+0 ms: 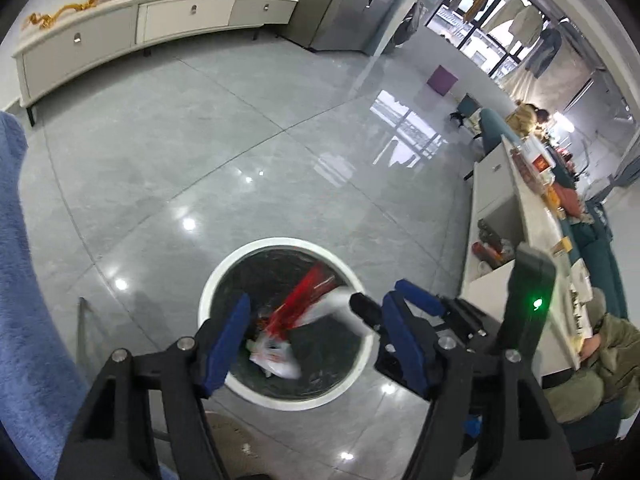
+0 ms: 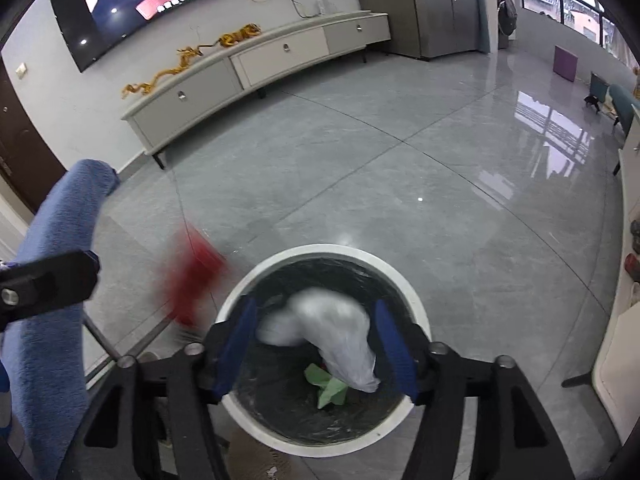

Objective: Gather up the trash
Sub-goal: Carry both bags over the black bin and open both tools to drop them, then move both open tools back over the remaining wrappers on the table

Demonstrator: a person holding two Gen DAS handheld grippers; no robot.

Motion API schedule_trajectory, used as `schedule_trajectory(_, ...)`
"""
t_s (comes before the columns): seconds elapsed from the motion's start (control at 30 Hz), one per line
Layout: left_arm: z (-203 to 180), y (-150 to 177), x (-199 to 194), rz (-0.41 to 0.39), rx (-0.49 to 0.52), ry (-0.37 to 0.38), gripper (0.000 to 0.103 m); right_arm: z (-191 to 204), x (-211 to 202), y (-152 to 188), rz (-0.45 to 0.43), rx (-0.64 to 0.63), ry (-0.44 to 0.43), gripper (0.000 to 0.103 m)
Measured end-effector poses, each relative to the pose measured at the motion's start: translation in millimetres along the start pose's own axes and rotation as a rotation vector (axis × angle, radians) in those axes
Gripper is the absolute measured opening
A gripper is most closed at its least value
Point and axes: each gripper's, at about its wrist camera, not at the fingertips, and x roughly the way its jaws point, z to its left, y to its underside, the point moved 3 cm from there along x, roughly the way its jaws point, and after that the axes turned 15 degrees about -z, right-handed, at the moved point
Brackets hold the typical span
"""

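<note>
Pointing steeply down over the bin (image 2: 416, 300), both left tongs (image 1: 316, 344) and right tongs (image 2: 316, 350) stand open, gripping nothing.

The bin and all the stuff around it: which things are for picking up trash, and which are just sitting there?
For the job:
- white bin with black liner
- red wrapper
- white plastic bag
- green scrap
- left hand-held gripper, open
- right hand-held gripper, open

Just sitting there:
- TV cabinet
- golden dragon ornaments
- purple cube
- fridge
</note>
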Motion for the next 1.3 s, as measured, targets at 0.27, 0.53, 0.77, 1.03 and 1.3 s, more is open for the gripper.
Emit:
schedule_trajectory(0.27,-2.5,1.0,-33.5,-0.074,0.077,-0.095,0.067,-10.3,-21.8,2.4,-0.015,0.024,0.038,0.064)
schedule_trajectory(0.53,-2.6,-0.2,-100.1,-0.230,0.129,-0.252,0.067,9.1,-71.5,-12.0,-0.094,0.031,0.005,0.066)
schedule_trajectory(0.77,6.4,6.0,-179.8,-0.376,0.125,-0.387,0.068,46.9,-123.0,-26.5,-0.183,-0.011,-0.060,0.069)
schedule_trajectory(1.03,9.3,21.8,-258.4,-0.494,0.136,-0.486,0.074,94.6,-170.2,-33.4,-0.260,-0.082,-0.132,0.073)
schedule_trajectory(1.3,16.9,39.9,-313.7,-0.570,0.103,-0.531,0.074,139.3,-207.4,-37.9,-0.317,-0.159,-0.191,0.074)
